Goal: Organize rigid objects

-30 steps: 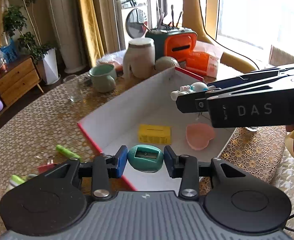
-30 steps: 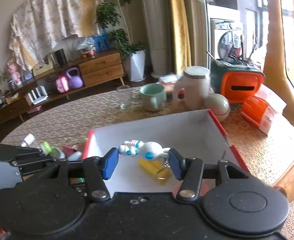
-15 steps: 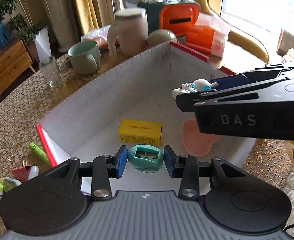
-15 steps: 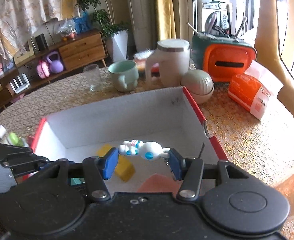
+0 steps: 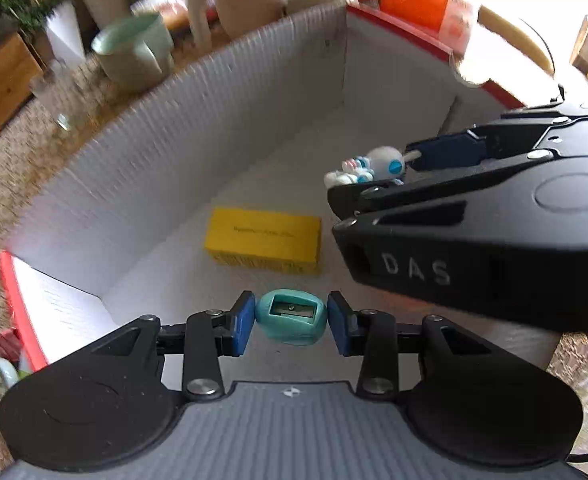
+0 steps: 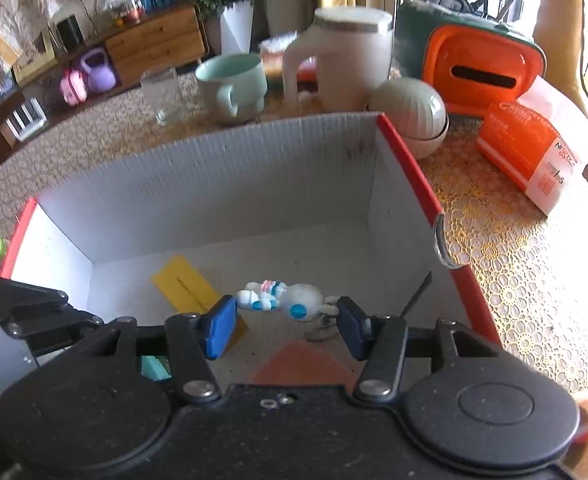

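Left wrist: left tool [image 5: 290, 318] clamped on teal sharpener [image 5: 291, 316], over the white box [image 5: 198, 120], near yellow block [image 5: 264, 240]. Right wrist: right tool [image 6: 288, 326] grips astronaut figurine [image 6: 284, 300] above box floor.

Black gripper [image 5: 290, 316], blue pads [image 5: 241, 322], "DAS" lettering.

one sharpener [image 5: 291, 316]; one figurine [image 6: 281, 300]; one box [image 6: 214, 176]

Box floor: bare white patch left of the yellow block [image 5: 264, 245] inside the box [image 5: 166, 152].
Blocked: pink piece [image 6: 302, 364] right of the block.
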The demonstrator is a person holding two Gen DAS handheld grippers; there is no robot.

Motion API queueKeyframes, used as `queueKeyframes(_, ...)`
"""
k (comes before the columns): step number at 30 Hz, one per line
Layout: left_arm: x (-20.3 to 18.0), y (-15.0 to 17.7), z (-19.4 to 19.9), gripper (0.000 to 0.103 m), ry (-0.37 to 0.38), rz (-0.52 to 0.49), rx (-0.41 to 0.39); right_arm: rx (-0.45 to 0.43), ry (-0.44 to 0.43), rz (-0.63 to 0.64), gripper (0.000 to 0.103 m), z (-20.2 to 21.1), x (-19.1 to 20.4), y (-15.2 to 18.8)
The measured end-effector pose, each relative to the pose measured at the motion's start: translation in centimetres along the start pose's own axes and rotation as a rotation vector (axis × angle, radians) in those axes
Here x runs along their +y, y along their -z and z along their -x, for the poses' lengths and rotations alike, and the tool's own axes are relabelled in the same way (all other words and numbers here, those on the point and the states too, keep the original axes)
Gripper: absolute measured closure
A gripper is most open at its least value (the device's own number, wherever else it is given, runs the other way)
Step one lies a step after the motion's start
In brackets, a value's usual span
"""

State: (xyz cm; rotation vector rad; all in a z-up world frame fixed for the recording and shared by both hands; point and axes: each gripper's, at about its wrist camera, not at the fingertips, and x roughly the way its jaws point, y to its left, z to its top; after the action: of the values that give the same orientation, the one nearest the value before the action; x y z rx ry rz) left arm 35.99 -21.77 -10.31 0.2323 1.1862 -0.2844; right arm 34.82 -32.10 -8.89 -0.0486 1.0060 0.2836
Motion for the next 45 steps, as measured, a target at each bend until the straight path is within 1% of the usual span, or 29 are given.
queueKeyframes(4,0.1,-0.5,-1.1,0.064,0.016,-0.004,0.066,0.040,0.018,0.010,0.049,-0.3,0.1,0.0)
queueKeyframes(9,0.3,-0.4,-2.1,0.064,0.031,0.015,0.113,0.069,0.035,0.009,0.049,-0.7,0.0,-0.1)
queueKeyframes(12,0.3,-0.3,-2.1,0.064,0.034,0.015,0.109,0.075,0.041,0.008,0.048,-0.7,0.0,-0.3)
queueKeyframes(16,0.0,-0.2,-2.0,0.062,0.033,0.004,0.116,0.070,0.050,0.004,0.040,-0.6,0.0,-0.4)
queueKeyframes(18,0.0,-0.1,-1.9,0.061,0.039,0.004,0.118,0.063,0.056,0.002,0.040,-0.5,-0.1,-0.5)
queueKeyframes(21,-0.2,0.2,-1.3,0.059,0.036,-0.005,0.091,0.060,0.060,-0.004,0.040,-0.3,-0.1,-0.5)
queueKeyframes(23,-0.2,0.4,-0.7,0.051,0.037,-0.003,0.069,0.054,0.061,-0.010,0.039,-0.1,-0.1,-0.4)
queueKeyframes(25,-0.2,0.7,0.0,0.049,0.040,-0.001,0.042,0.048,0.058,-0.020,0.039,0.3,0.0,-0.3)
queueKeyframes(26,-0.1,0.8,0.4,0.048,0.040,0.003,0.029,0.042,0.053,-0.023,0.038,0.5,0.1,-0.2)
queueKeyframes(28,0.0,0.8,1.0,0.048,0.042,0.006,0.007,0.026,0.044,-0.028,0.031,1.0,0.3,0.1)
queueKeyframes(30,0.5,0.9,1.6,0.048,0.040,0.005,-0.012,0.016,0.037,-0.028,0.031,1.5,0.7,0.4)
queueKeyframes(33,0.6,1.7,3.1,0.048,0.039,0.005,-0.044,-0.001,0.031,-0.016,0.031,2.6,1.5,0.7)
queueKeyframes(38,1.3,2.6,5.9,0.048,0.048,0.026,-0.116,-0.047,0.018,-0.016,0.029,4.8,2.6,1.2)
queueKeyframes(45,2.3,5.3,9.0,0.048,0.069,0.046,-0.195,-0.113,-0.011,-0.015,0.027,7.8,4.4,2.1)
